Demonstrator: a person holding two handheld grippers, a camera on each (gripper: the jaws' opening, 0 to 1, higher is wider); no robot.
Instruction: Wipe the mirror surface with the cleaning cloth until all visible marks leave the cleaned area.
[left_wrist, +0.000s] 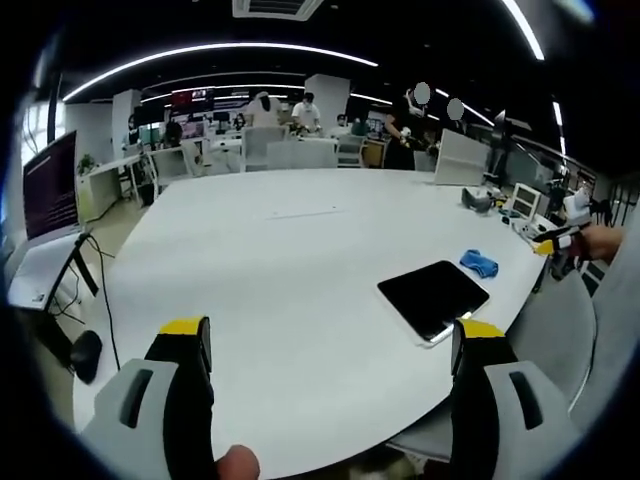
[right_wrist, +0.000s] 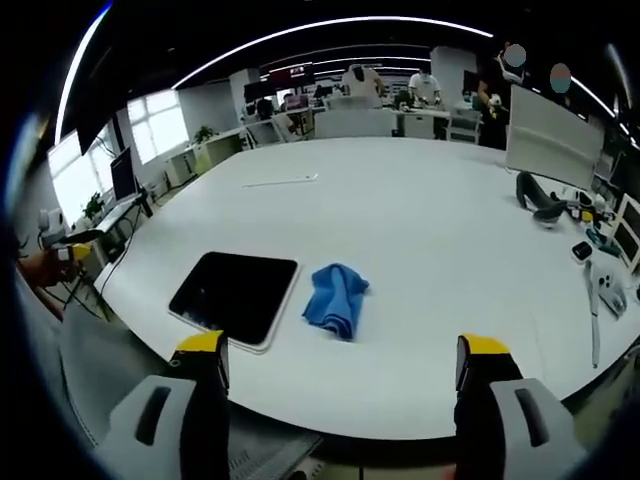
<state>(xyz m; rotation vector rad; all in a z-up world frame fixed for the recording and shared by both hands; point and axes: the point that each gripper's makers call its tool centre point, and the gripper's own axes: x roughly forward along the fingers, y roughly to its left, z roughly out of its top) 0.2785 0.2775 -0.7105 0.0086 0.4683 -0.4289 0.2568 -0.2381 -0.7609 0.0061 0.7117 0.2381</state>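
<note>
Mirror (right_wrist: 235, 297) lies flat near the white desk (right_wrist: 420, 230) edge, blue cleaning cloth (right_wrist: 336, 299) crumpled just beside it. Left tool (left_wrist: 325, 345) and right tool (right_wrist: 340, 360) both spread, holding nothing.

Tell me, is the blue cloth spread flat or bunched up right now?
Bunched up. The blue cloth lies crumpled in folds on the white table, just beside the mirror, untouched by either gripper.

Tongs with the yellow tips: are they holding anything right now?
Nothing. Both tongs, left and right, stand open and empty; the cloth lies untouched beside the mirror.
</note>
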